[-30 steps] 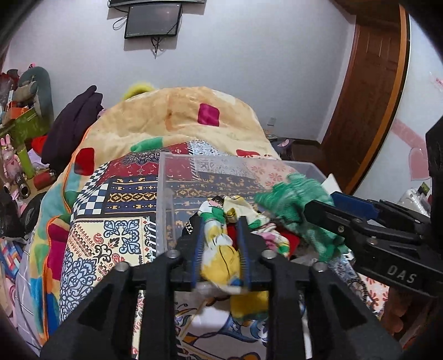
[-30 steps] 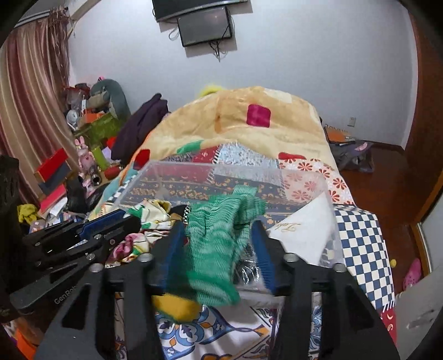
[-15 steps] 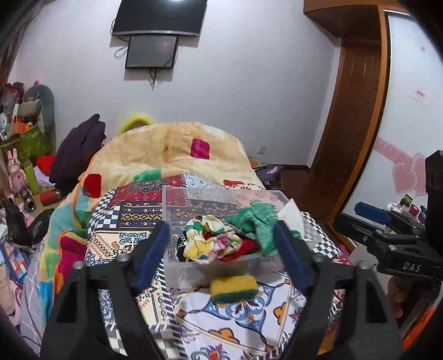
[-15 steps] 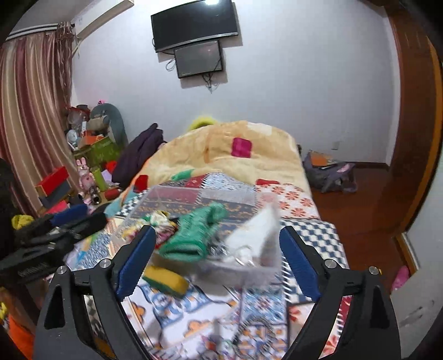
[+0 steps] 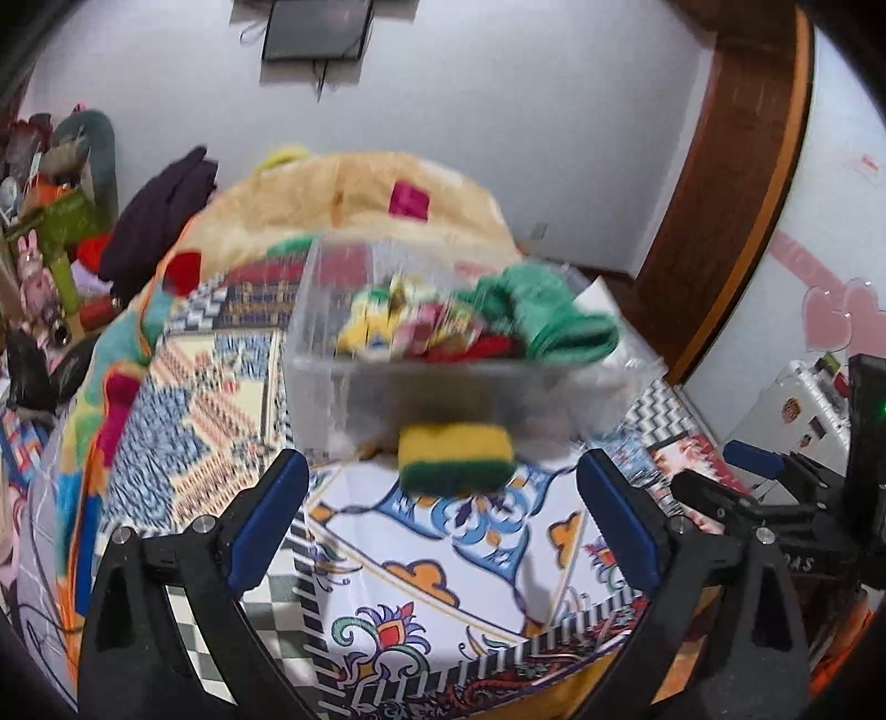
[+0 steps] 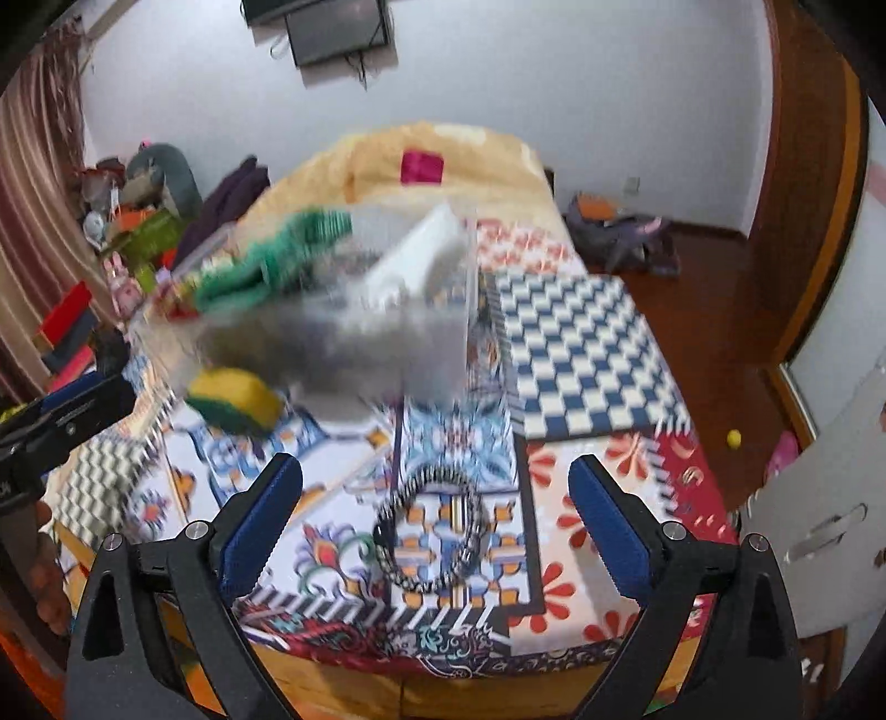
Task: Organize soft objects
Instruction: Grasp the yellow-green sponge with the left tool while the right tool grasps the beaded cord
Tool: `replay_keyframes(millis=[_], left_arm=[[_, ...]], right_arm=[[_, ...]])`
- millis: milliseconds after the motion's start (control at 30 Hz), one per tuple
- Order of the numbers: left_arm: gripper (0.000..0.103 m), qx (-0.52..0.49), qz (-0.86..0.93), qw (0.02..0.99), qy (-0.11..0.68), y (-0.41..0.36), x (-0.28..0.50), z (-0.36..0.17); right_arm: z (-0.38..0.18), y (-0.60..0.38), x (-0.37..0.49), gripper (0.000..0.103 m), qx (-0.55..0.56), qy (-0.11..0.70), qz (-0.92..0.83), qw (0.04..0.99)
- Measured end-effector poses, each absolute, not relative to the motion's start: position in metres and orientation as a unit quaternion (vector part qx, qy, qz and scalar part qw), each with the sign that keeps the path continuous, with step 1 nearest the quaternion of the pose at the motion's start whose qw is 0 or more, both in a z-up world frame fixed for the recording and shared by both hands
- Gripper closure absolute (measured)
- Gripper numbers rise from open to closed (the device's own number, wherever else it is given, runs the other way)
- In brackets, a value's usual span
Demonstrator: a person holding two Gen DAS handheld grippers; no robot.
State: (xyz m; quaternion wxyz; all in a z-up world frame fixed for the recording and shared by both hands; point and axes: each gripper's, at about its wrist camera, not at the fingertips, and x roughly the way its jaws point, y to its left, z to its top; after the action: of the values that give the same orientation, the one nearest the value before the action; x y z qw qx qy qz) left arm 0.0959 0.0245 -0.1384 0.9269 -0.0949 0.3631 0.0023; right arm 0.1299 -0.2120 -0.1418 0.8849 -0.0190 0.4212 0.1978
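Before the clear bin (image 5: 387, 382), both the left gripper (image 5: 443, 520) and right gripper (image 6: 437, 515) gape empty; lettering blurred.

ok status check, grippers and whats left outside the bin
Left gripper open, empty. Right gripper open, empty. Sponge and beaded ring on the bedspread, outside the clear bin. Nothing blocking either.

A dark flat screen (image 5: 315, 30) hangs on the white wall, loose cables (image 5: 320, 77) dangling beneath it. The bed wears a busy patchwork bedspread (image 6: 576, 354) of blue checks and red flowers, with a peach-yellow fleece blanket (image 5: 354, 194) heaped at its far end. A dark purple garment (image 5: 160, 216) slumps to the left. A brown wooden door frame (image 5: 736, 183) stands on the right, pale pink hearts (image 5: 841, 321) stuck beside it. A small yellow ball (image 6: 734, 438) rests on the wooden floor.
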Motion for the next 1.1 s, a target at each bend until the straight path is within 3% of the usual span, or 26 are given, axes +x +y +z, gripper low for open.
replay_keyframes(millis=[133,300,433,600,700,1100], left_arm=[[0.004,-0.083,0.012,0.919,0.385,0.018,0.108,-0.158],[0.004,-0.061,0.011,0.916,0.396,0.006,0.126,-0.17],[0.006,-0.061,0.012,0.912,0.405,0.001,0.14,-0.178],[0.031,-0.07,0.026,0.903,0.424,0.002,0.152,-0.19],[0.04,-0.076,0.024,0.904,0.42,0.003,0.15,-0.191],[0.042,-0.086,0.001,0.919,0.385,0.011,0.115,-0.17]], right_arm=[[-0.163,-0.208,0.132,0.009,-0.023,0.451,0.205,0.868],[-0.179,-0.199,0.132,0.034,-0.034,0.478,0.219,0.85],[-0.179,-0.196,0.129,0.048,-0.038,0.476,0.223,0.85],[-0.178,-0.194,0.126,0.078,-0.042,0.468,0.225,0.854],[-0.176,-0.193,0.125,0.09,-0.041,0.464,0.226,0.855],[-0.148,-0.194,0.121,0.092,-0.026,0.425,0.247,0.87]])
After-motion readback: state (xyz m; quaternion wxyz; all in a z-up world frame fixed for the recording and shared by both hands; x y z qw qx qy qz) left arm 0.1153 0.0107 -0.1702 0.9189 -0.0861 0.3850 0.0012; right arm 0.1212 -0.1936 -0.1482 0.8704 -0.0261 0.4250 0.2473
